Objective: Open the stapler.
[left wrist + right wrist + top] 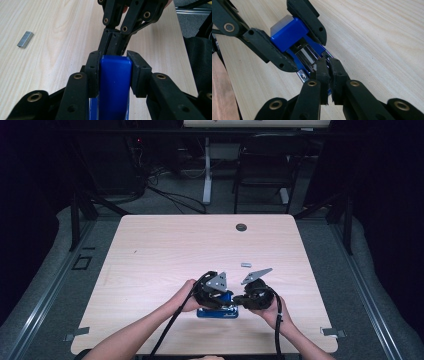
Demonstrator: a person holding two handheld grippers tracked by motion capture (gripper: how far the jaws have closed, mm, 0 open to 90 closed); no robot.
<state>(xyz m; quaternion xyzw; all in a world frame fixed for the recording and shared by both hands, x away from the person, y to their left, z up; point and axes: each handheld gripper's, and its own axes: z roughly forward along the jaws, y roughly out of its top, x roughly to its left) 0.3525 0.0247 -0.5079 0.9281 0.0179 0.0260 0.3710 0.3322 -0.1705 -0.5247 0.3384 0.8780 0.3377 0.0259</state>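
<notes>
Clamping the blue stapler, our left gripper holds; our closed right gripper, pinching nothing, may slip off its metal tray.

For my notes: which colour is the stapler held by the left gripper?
Blue; the stapler shows best in the left gripper view.

One blue stapler, one staple block, two tongs.
</notes>
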